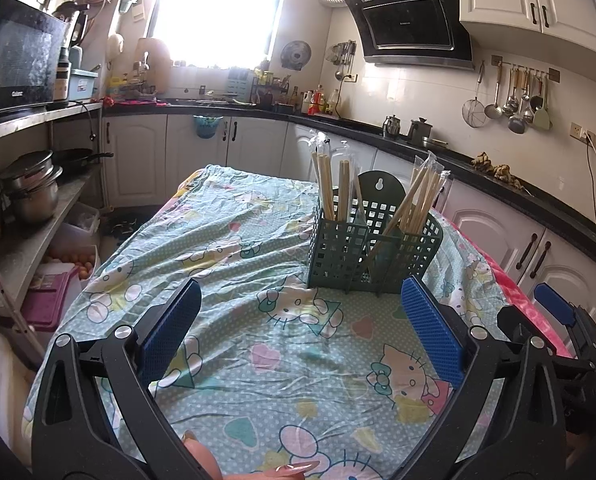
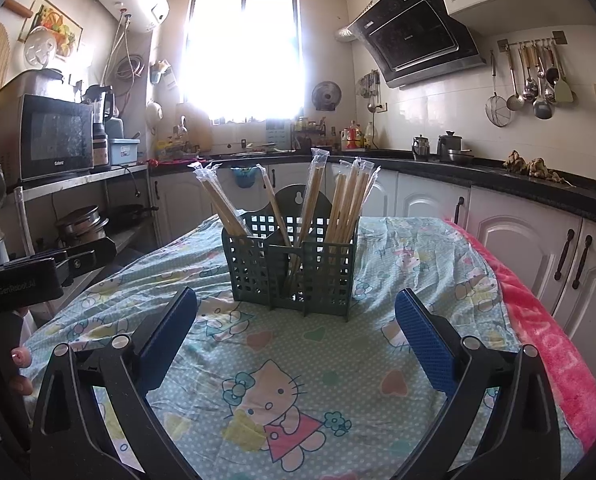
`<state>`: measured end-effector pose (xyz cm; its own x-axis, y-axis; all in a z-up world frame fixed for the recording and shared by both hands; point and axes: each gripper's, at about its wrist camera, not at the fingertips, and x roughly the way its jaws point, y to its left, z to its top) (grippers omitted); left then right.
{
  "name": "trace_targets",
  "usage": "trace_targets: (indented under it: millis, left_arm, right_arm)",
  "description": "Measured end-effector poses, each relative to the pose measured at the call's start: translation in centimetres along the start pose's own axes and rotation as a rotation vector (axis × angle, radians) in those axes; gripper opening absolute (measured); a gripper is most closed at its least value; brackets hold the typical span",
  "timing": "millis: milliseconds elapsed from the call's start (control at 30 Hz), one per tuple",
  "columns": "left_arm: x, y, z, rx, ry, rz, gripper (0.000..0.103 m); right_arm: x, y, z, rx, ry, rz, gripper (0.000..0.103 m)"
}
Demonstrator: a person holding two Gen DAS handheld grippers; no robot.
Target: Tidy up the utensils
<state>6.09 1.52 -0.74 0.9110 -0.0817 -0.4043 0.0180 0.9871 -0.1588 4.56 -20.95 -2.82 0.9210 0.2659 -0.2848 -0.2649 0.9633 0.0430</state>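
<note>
**both grippers idle before a filled utensil caddy**

a dark green perforated plastic utensil caddy [image 2: 292, 266] stands upright on the tabletop, which is draped in a pale blue cartoon-cat print cloth [image 2: 282, 364]. the caddy has several compartments and a rounded hanging tab at its back. bundles of wooden chopsticks in clear plastic sleeves [image 2: 348, 204] lean in its compartments: one group toward the left, one near the middle, one at the right. a pink towel [image 2: 546, 344] lies along the right edge of the cloth.

left gripper [image 1: 300, 332]: jaws wide apart, holding nothing, above the cloth and short of the caddy [image 1: 372, 254]. right gripper [image 2: 296, 332]: jaws likewise wide apart and empty, the caddy centred beyond them. in the left wrist view the right gripper shows at the right edge, beside the left one. a black-fronted microwave oven [image 2: 56, 138] sits on a shelf at the left.
</note>
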Motion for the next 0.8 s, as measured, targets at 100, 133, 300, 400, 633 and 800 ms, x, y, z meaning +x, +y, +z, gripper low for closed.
trace_targets:
  millis: [100,133,300,400,633,800]
  left_arm:
    - [0.04,0.0,-0.01,0.002,-0.001,0.0,0.092]
    - [0.03,0.0,-0.01,0.002,-0.001,0.001,0.092]
    - [-0.01,-0.01,0.02,0.002,-0.004,-0.004,0.092]
    - [0.01,0.01,0.04,0.001,-0.004,-0.004,0.092]
    - [0.06,-0.06,0.0,0.005,0.002,-0.001,0.092]
    - [0.28,-0.05,-0.19,0.007,0.012,-0.001,0.092]
  right_arm:
    - [0.0,0.0,-0.01,0.0,0.001,-0.001,0.097]
    - [0.0,-0.02,0.0,0.001,0.0,0.002,0.097]
    - [-0.03,-0.03,0.07,0.0,-0.002,0.001,0.097]
    - [-0.01,-0.02,0.07,0.002,0.0,0.004,0.097]
    - [0.1,-0.1,0.12,0.004,0.003,0.001,0.097]
    - [0.07,-0.08,0.14,0.002,-0.001,-0.001,0.097]
